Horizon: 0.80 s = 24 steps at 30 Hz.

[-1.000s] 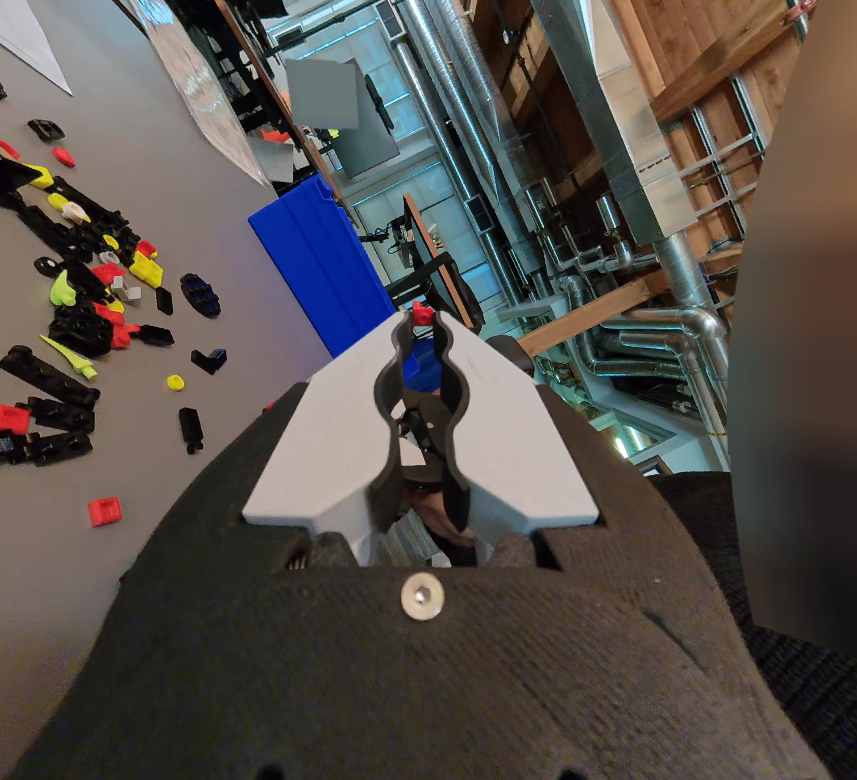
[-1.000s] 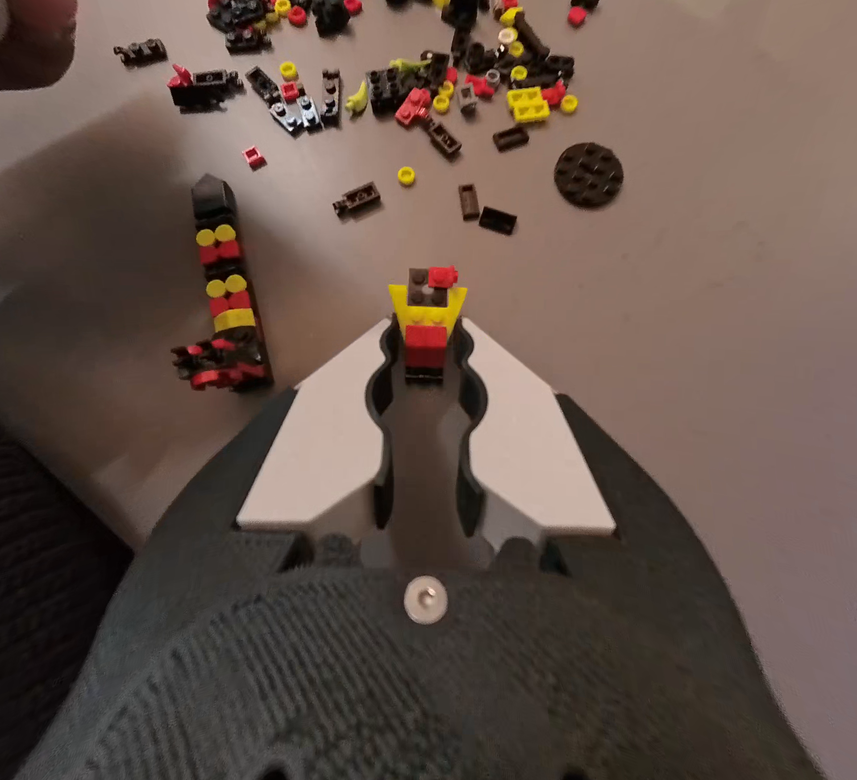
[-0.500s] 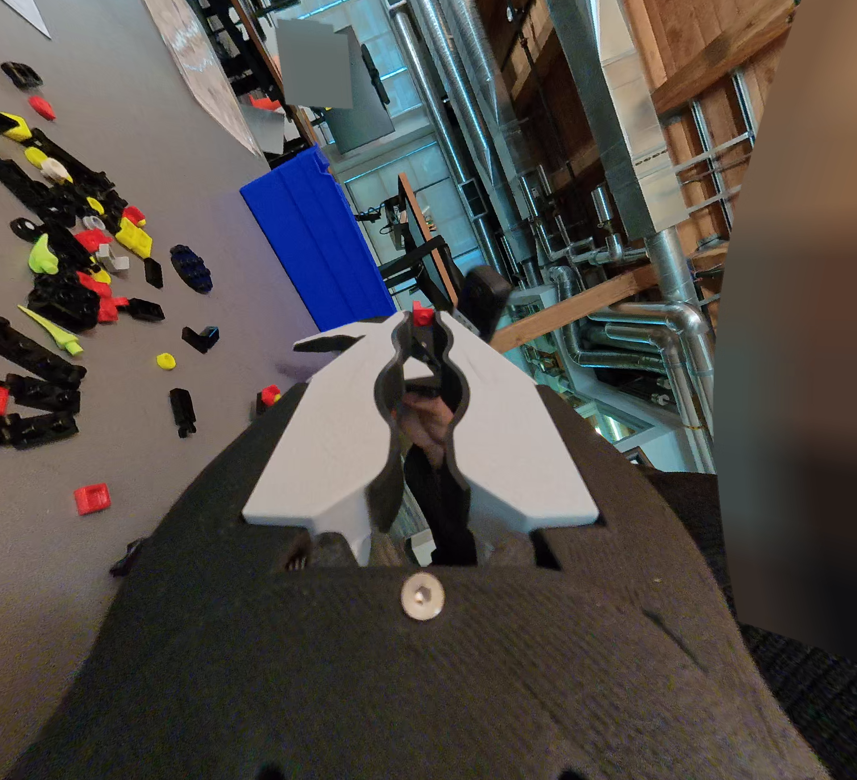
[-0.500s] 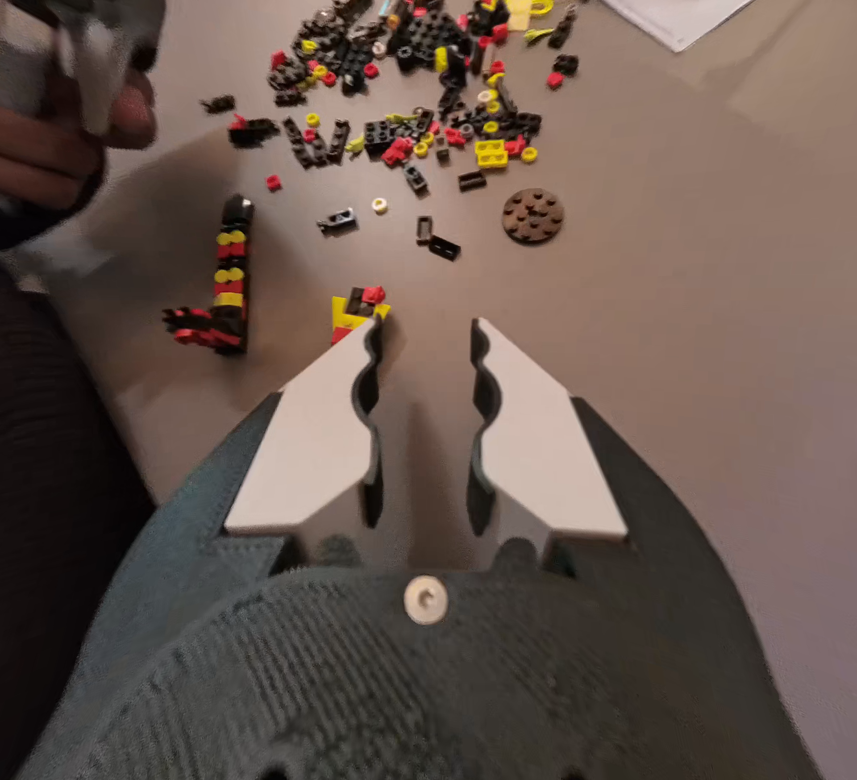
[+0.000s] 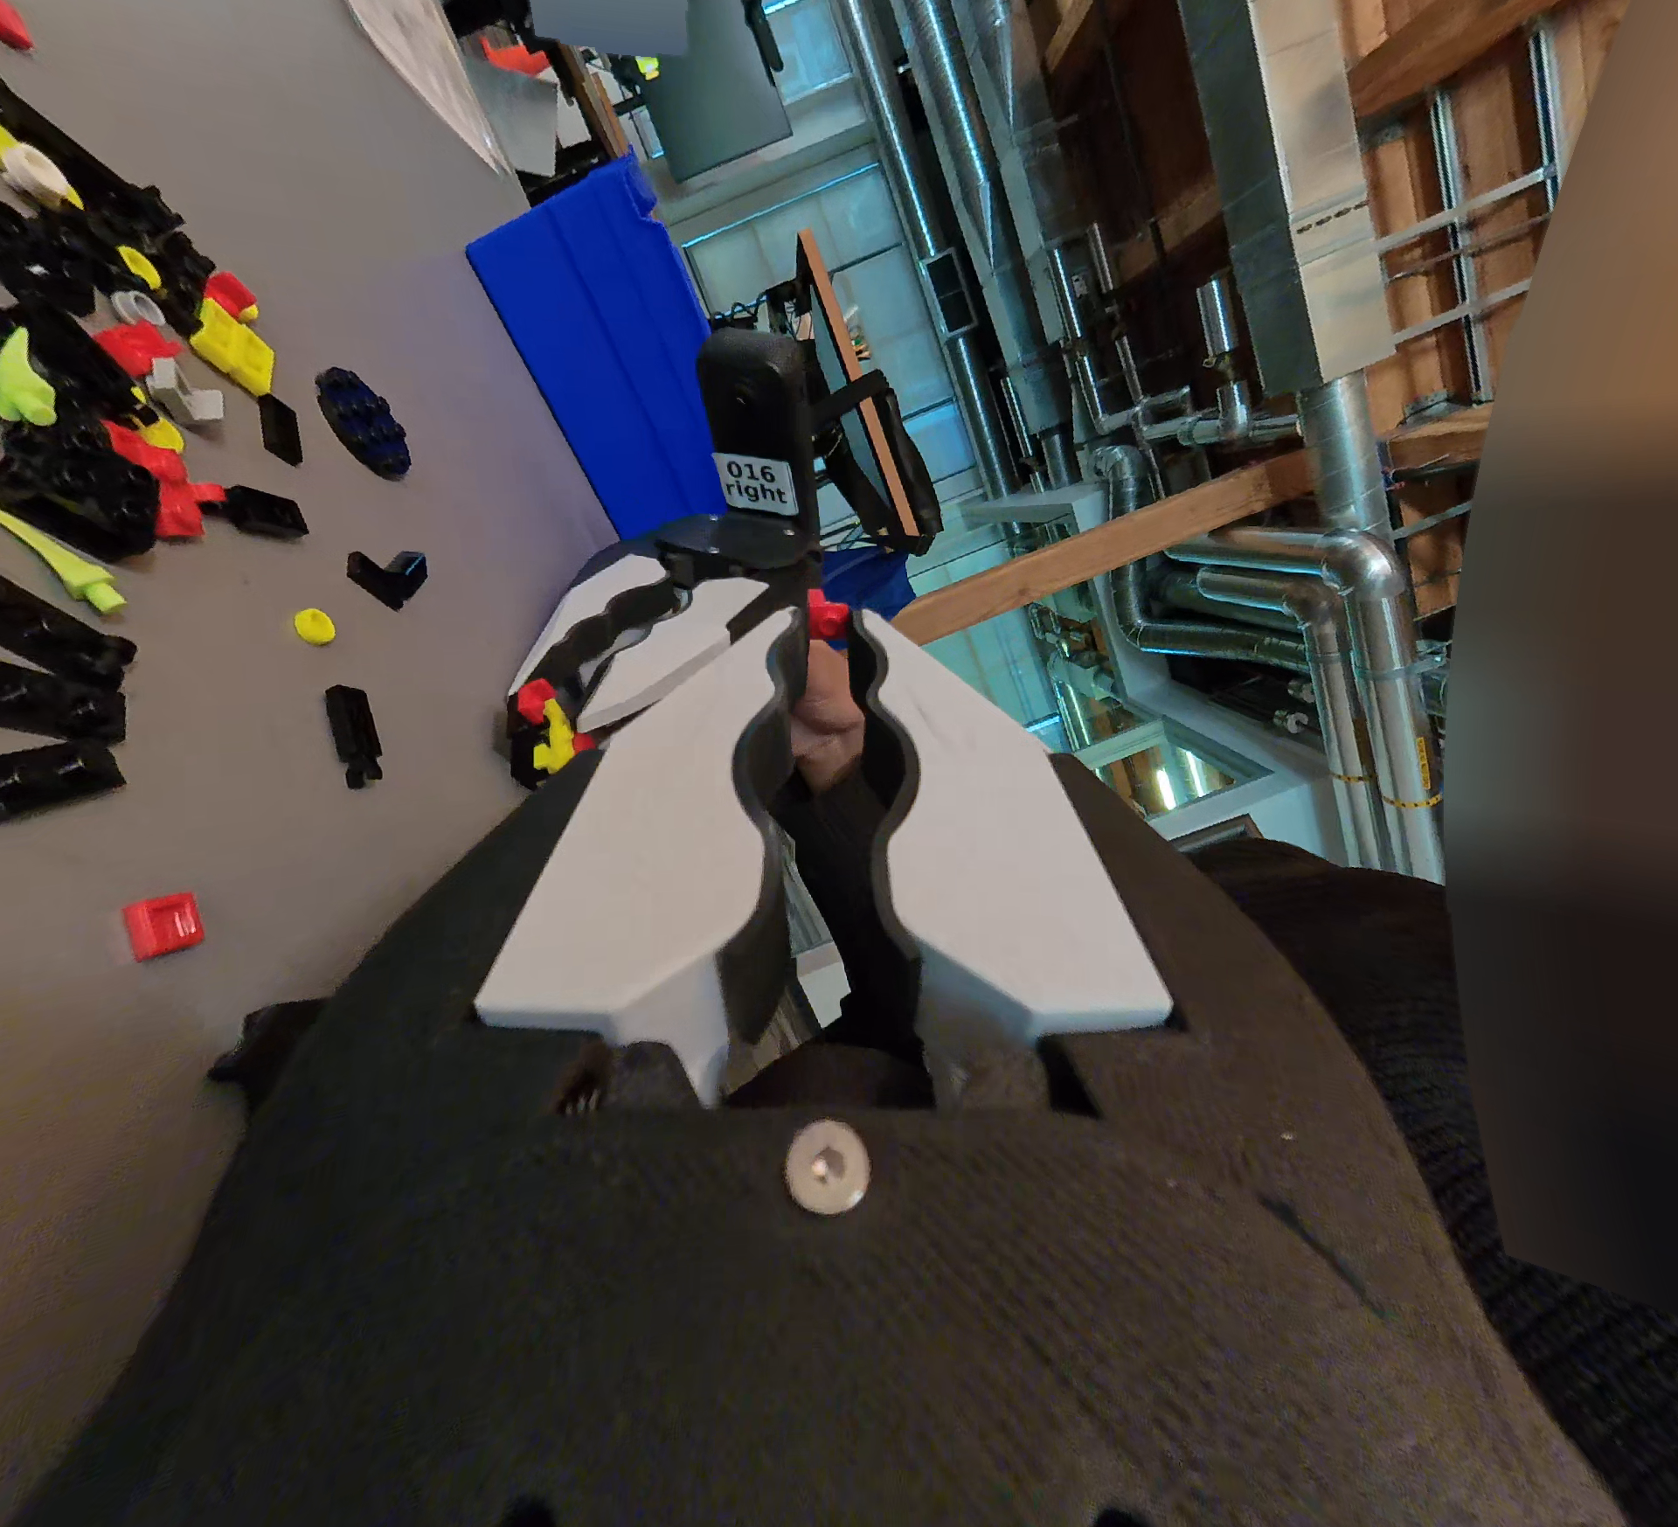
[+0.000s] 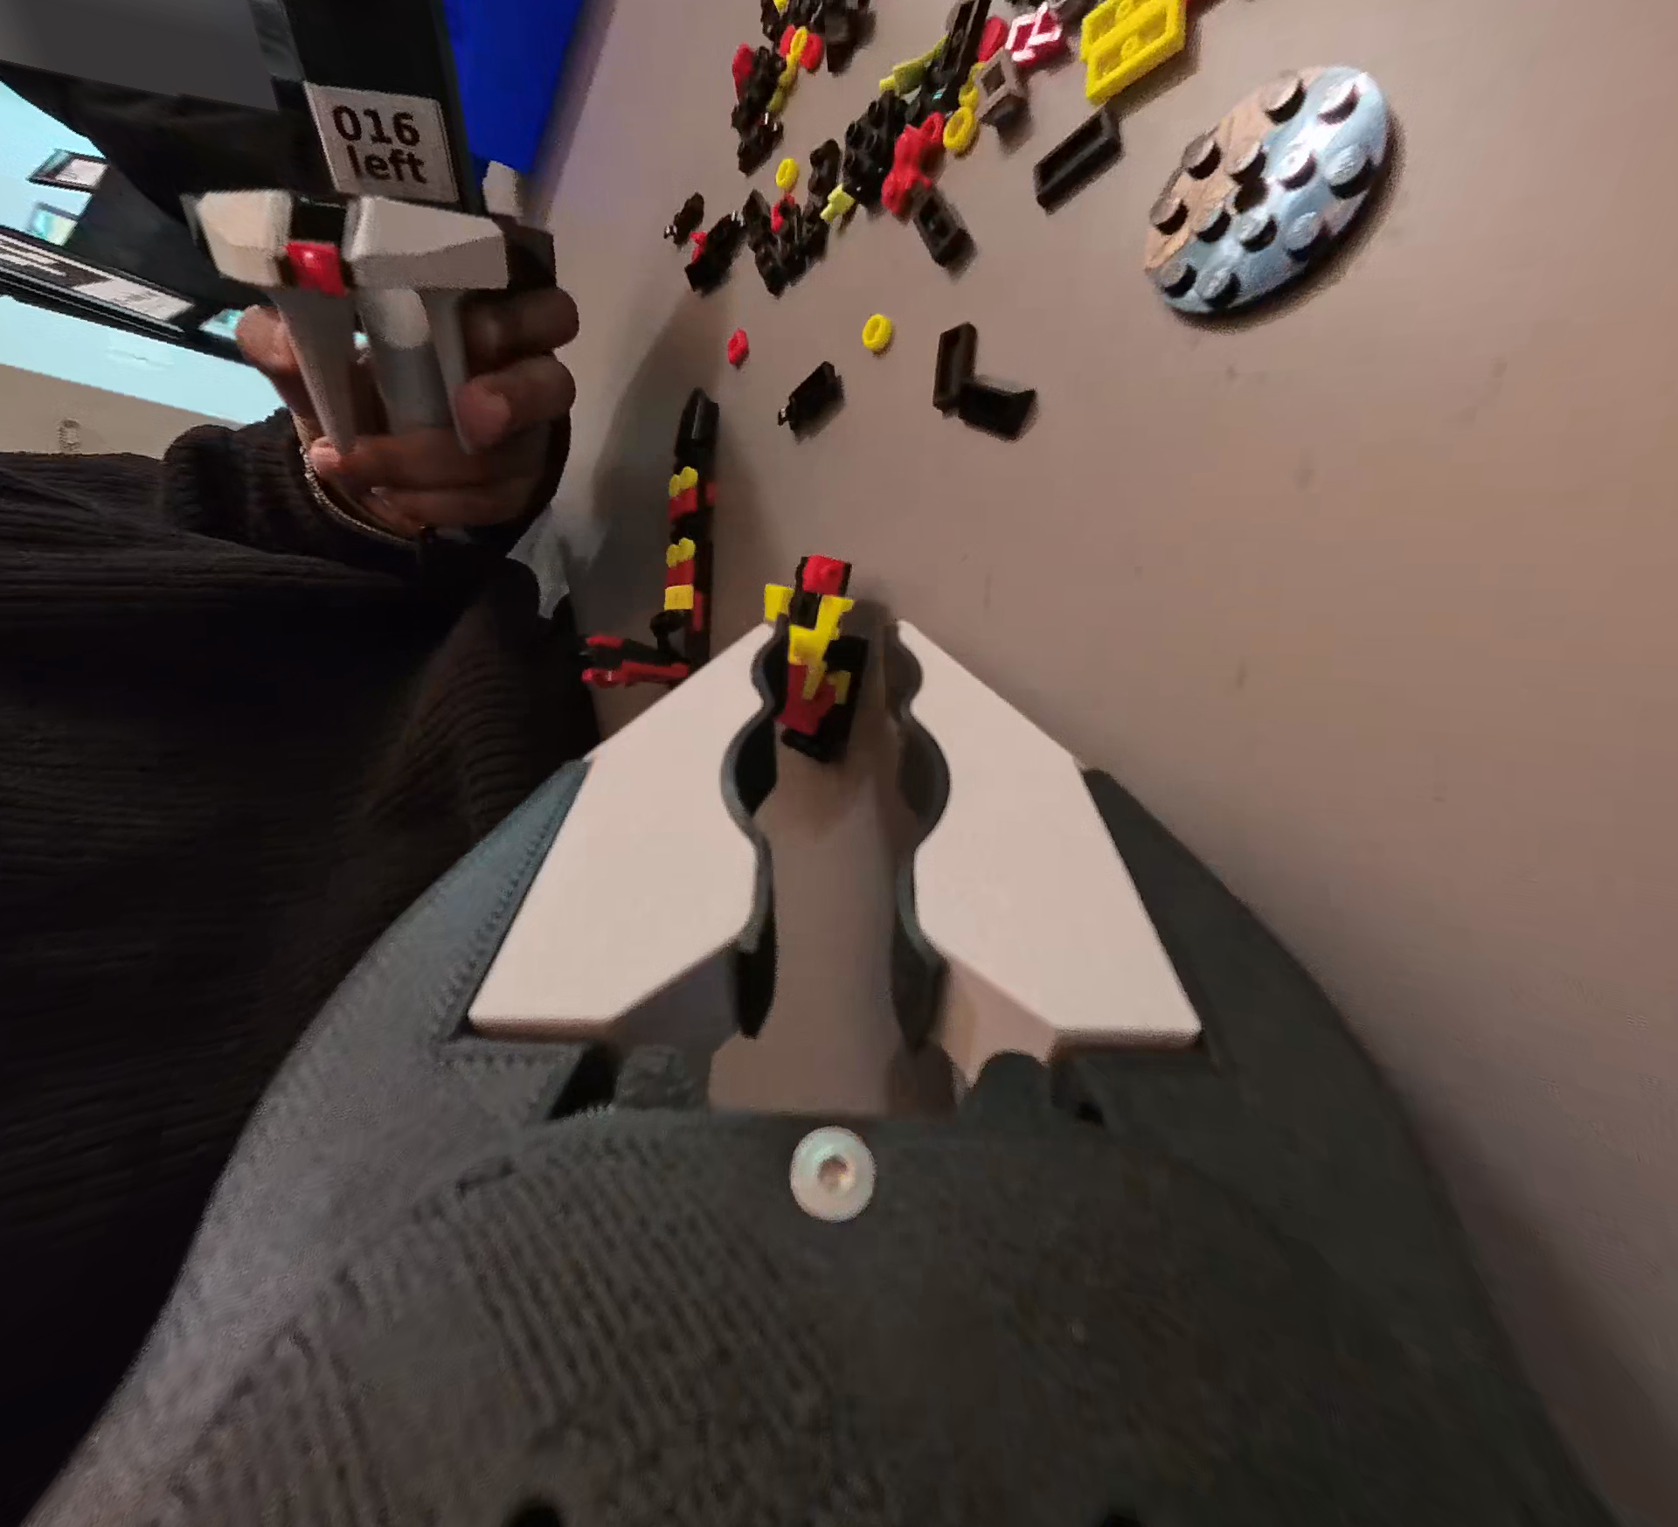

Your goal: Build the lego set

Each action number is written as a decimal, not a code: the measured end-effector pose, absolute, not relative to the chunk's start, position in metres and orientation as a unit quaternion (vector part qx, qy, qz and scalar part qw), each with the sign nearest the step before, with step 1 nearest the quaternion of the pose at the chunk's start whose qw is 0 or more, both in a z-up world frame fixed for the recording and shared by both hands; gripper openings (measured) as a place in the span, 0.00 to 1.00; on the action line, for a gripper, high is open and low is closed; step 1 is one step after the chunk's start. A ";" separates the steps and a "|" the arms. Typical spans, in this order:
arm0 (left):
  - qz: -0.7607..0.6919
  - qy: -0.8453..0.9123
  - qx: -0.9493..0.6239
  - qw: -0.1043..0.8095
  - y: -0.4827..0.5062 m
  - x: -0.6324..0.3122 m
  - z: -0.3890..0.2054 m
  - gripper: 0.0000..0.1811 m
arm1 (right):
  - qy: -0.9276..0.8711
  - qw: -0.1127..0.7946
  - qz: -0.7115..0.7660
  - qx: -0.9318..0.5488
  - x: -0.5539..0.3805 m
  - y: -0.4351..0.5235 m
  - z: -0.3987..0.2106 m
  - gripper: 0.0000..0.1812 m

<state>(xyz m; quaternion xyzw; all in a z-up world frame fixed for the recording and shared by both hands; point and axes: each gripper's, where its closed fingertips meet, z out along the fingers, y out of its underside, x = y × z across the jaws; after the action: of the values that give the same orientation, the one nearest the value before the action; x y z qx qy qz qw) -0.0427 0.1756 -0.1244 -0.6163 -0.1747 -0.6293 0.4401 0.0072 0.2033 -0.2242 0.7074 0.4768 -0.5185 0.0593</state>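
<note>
My left gripper (image 5: pixel 828 632) is shut on a small red piece (image 5: pixel 824 614) at its fingertips and held up off the grey table (image 5: pixel 272 757). It also shows in the right wrist view (image 6: pixel 318 262), at the upper left, with the red piece (image 6: pixel 313 265). My right gripper (image 6: pixel 831 648) is rolled on its side, low by the table, and shut on a small yellow, red and black assembly (image 6: pixel 813 648). The left wrist view shows the right gripper (image 5: pixel 563 711) and this assembly (image 5: pixel 545 734) just beyond my left fingers.
A long black build with yellow and red pieces (image 6: pixel 690 539) lies left of the assembly. A pile of loose pieces (image 6: pixel 953 76) and a round studded plate (image 6: pixel 1271 185) lie farther out. A blue bin (image 5: pixel 590 357) stands at the table's back. A loose red piece (image 5: pixel 163 925) lies near. Some 12 cm of space lies between my two pairs of fingers.
My right gripper opened and left the assembly on the table, then rolled sideways and closed on it again. My left gripper kept the red piece and came closer to the right one.
</note>
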 end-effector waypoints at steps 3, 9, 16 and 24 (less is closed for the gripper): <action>-0.632 -0.171 -0.618 0.435 0.175 -0.040 -0.125 0.03 | 0.472 0.081 -0.526 0.703 0.005 0.200 -0.225 0.10; -0.629 -0.171 -0.622 0.434 0.175 -0.041 -0.127 0.03 | 0.436 0.107 -0.586 0.675 0.001 0.196 -0.205 0.02; -0.603 -0.136 -0.643 0.453 0.175 -0.038 -0.127 0.03 | 0.415 -0.033 -0.667 0.618 -0.017 0.204 -0.138 0.02; -0.552 -0.054 -0.650 0.520 0.168 -0.034 -0.108 0.03 | 0.505 -0.191 -0.598 0.593 -0.023 0.190 -0.114 0.02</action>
<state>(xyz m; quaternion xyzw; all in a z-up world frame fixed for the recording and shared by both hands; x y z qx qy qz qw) -0.0342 0.1682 -0.1084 -0.6502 -0.0538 -0.5516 0.5196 -0.0230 0.1899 -0.1145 0.5925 0.5049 -0.5980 -0.1907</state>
